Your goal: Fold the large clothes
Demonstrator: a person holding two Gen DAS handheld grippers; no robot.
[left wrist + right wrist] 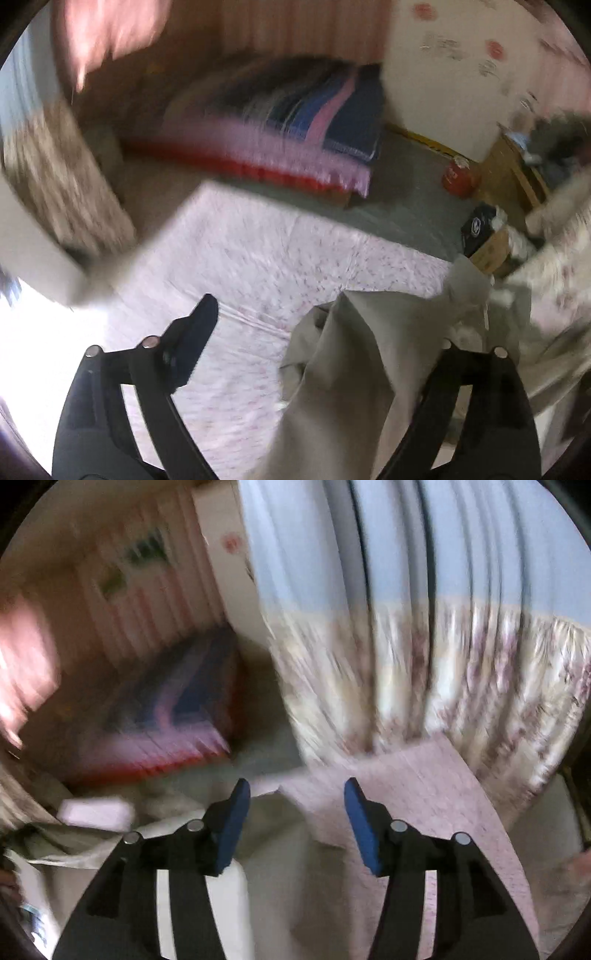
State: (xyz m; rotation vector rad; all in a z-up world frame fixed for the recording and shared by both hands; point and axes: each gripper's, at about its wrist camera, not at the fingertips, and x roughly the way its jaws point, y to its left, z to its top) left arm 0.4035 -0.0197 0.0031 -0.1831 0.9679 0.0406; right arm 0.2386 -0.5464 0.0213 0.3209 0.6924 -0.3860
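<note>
A large beige garment [351, 369] lies bunched on the bed's pink flowered sheet [258, 258], seen blurred in the left wrist view. My left gripper [328, 321] stands wide open above it. Its left finger [195, 332] is bare over the sheet, while a fold of the garment drapes over the right finger and hides its pad. In the right wrist view my right gripper [297, 812] is open, its blue pads [236, 823] apart with nothing between them. Below it lie the beige garment [280, 867] and the pink sheet [424, 794].
A second bed with a striped blue and pink blanket [295, 122] stands across the floor. A red object [458, 179] and a cardboard box [487, 243] sit on the floor at right. Flowered curtains [443, 683] hang behind the bed corner.
</note>
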